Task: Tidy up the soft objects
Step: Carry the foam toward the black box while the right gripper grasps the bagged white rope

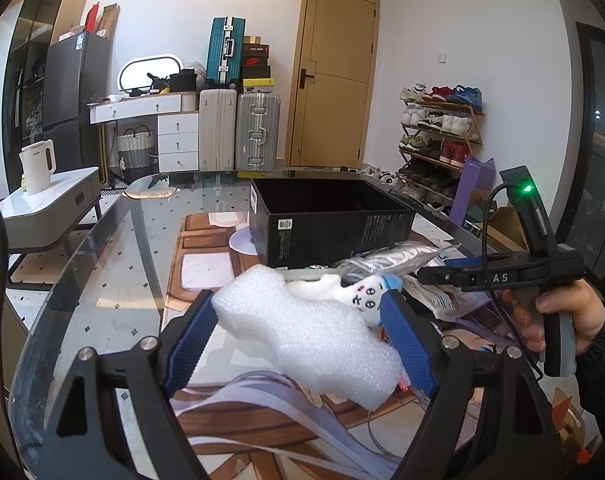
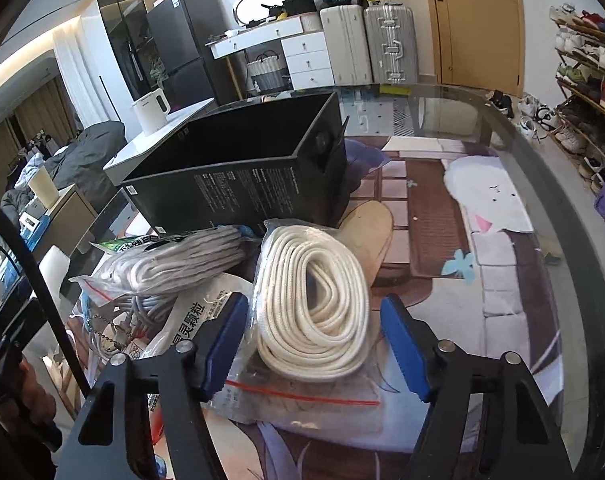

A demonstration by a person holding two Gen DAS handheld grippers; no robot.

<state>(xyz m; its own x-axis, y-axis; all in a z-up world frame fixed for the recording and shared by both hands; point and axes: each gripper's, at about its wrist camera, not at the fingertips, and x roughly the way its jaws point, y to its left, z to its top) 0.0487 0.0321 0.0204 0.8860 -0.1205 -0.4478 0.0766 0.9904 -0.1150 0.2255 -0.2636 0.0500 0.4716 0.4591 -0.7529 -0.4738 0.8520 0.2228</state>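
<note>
Foam block [image 1: 302, 328]: white, bumpy, waisted, clamped in left gripper [image 1: 302, 336] jaws. Rope coil [image 2: 314, 304]: cream, braided, bagged; right gripper [image 2: 314, 344] jaws apart around it.

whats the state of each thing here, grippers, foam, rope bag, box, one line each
left gripper: shut on the white foam piece, lifted above the table
white foam piece: held between the blue pads
right gripper: open, jaws either side of the bagged white rope, pads not pressing
bagged white rope: coiled, in a zip bag, lying on the table
black box: open-topped, looks empty
bagged grey cord: lying on the pile
</note>
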